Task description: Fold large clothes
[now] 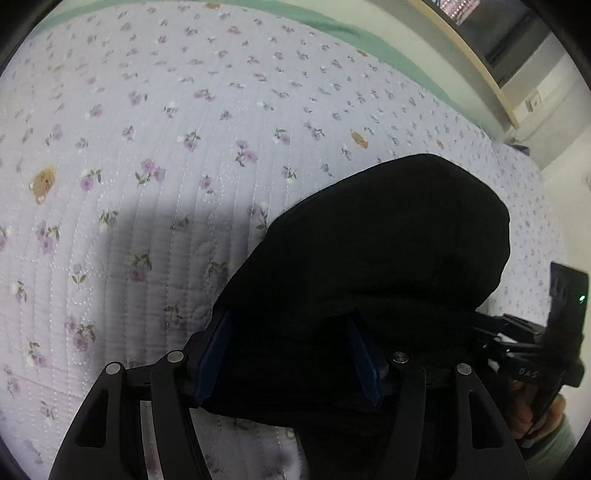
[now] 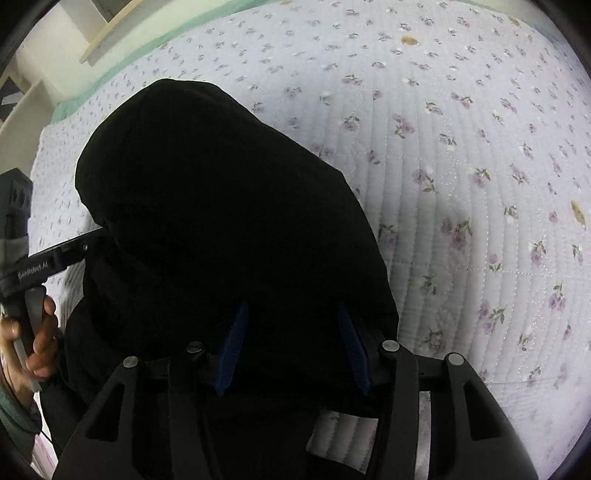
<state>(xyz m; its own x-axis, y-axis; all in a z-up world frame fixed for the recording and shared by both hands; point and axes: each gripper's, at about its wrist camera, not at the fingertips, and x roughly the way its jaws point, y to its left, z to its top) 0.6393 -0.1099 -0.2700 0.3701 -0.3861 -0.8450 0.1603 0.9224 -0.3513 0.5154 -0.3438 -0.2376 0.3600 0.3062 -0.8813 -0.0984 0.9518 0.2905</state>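
Black soft cloth garment (image 1: 369, 258) bunched on lilac floral quilted bed (image 1: 147, 110), draped over left hand-held gripper (image 1: 291, 354) and right hand-held gripper (image 2: 291, 343), both released; folding apparently midway, flattening left

A black garment (image 1: 388, 251) lies on a pale lilac quilt (image 1: 184, 110) printed with small purple flowers, green leaves and scattered brown bears. A mint-green sheet (image 1: 332, 29) edges the quilt. Black grippers carry dark blue pads (image 2: 234, 343).
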